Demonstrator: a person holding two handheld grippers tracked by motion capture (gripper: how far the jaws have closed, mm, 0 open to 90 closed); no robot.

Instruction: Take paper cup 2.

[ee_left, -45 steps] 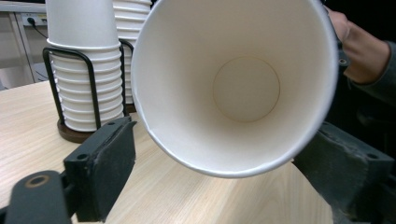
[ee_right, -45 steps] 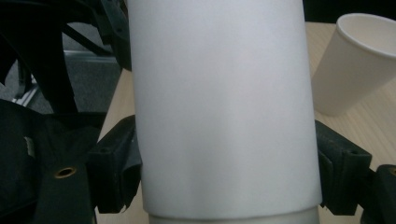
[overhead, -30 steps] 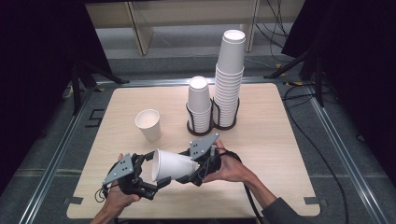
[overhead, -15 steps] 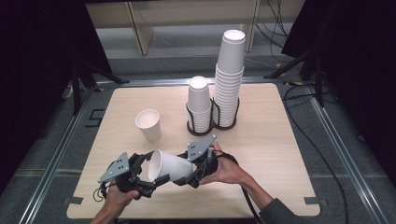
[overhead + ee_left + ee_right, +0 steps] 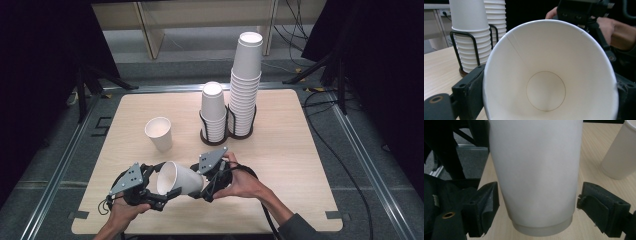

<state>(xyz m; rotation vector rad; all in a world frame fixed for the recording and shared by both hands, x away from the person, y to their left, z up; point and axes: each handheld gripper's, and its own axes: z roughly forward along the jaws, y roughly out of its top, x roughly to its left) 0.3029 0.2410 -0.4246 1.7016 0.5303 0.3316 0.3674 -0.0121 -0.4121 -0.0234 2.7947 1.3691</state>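
Paper cup (image 5: 179, 179): lying sideways just above the near tabletop (image 5: 280, 155), mouth toward the left hand-held gripper (image 5: 161, 192), whose jaws have just been closing and now clamp its rim. Right hand-held gripper (image 5: 206, 189): jaws apart, flanking the cup's base without pressing. Second cup (image 5: 159, 133) upright nearby; two racked cup stacks (image 5: 231, 107) behind.

Light wood counter (image 5: 280, 165) with rounded corners sat on a grey floor (image 5: 50, 165). On it: one loose white paper cup (image 5: 159, 133), upright, left of centre; a black wire cup holder (image 5: 227, 131) toward the back, carrying a short cup stack (image 5: 213, 110) and a tall cup stack (image 5: 246, 82) side by side.
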